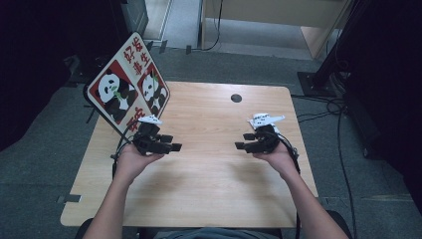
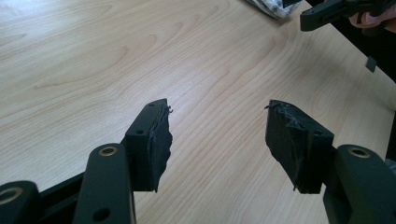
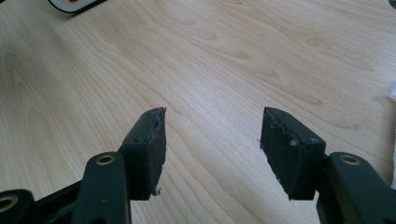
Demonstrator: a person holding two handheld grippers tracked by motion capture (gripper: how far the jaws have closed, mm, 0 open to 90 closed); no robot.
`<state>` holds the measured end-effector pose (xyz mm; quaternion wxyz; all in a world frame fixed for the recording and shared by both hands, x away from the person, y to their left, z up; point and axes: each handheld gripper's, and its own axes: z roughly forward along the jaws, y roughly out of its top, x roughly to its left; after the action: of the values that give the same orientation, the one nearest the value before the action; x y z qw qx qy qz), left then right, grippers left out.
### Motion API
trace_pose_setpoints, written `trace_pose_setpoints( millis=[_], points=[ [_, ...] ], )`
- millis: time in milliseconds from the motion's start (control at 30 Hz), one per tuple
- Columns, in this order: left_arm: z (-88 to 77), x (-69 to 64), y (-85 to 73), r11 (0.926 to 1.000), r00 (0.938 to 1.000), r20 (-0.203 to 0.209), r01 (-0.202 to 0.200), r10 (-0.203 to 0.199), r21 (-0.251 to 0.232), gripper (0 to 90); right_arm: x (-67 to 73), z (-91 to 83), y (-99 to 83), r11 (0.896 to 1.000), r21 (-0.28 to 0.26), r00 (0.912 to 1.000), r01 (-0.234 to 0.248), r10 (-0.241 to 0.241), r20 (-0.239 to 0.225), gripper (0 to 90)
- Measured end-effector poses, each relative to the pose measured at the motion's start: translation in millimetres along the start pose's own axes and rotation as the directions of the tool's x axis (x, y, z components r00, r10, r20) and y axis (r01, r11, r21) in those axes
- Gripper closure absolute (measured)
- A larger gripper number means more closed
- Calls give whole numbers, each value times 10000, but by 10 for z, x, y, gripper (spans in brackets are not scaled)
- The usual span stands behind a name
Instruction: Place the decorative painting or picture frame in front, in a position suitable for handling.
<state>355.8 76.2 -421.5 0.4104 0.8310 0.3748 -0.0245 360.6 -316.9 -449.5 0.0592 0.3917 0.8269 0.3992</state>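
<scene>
Two black two-jaw grippers are held low over the pale wood-grain counter (image 1: pixel 209 149), one in each hand, facing each other across its bare middle. The left gripper (image 1: pixel 171 147) is carried in the left hand (image 1: pixel 132 159), with its jaws pointed toward the centre. The right gripper (image 1: pixel 241 145) is carried in the right hand (image 1: pixel 276 155) and mirrors it. Both are kept well apart, with only bare wood between them.

Jaws of the left gripper (image 2: pixel 217 135) are seen spread wide, nothing between the worn black pads (image 2: pixel 159 144); only counter grain is seen through the gap. The right gripper (image 3: pixel 212 140) is likewise wide apart and empty, its pads (image 3: pixel 156 149) clear of any object.

Nearest thing to hand: a flat red-and-white panda-print board with black edging (image 1: pixel 130 84), which overhangs the counter's far-left corner, just behind the left gripper. It is not touched. Its corner (image 3: pixel 74 4) is caught at the top edge of the right gripper view.

A small dark round hole (image 1: pixel 236 98) is noted near the counter's far edge.

Judgement: this symmetrical, open, level posture is read as a ready stance, the jaws being pre-opened so that the board can be approached from the left side.
</scene>
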Motion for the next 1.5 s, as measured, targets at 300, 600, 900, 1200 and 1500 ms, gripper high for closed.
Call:
trace_pose_setpoints(
  millis=[300,600,900,1200,1500],
  points=[
    [-120,-44,-79,9992,9994,-208,-294,288,-279,394,12,84,70,9996,211,9998,185,-183,-99,413],
    [-308,5,-183,9983,9988,-455,170,-196,-566,394,28,166,137,9991,242,9989,340,-332,-329,415],
    [-536,39,-265,9955,9956,-744,508,-567,-797,389,60,248,193,9980,435,9979,452,-432,-477,415],
    [-825,112,-378,9885,9908,-936,858,-979,-1249,393,81,306,228,9969,589,9971,528,-494,-577,415],
    [-1063,213,-473,9810,9833,-1238,1131,-1333,-1578,413,78,314,231,9966,643,9972,523,-486,-568,415]
  ],
)
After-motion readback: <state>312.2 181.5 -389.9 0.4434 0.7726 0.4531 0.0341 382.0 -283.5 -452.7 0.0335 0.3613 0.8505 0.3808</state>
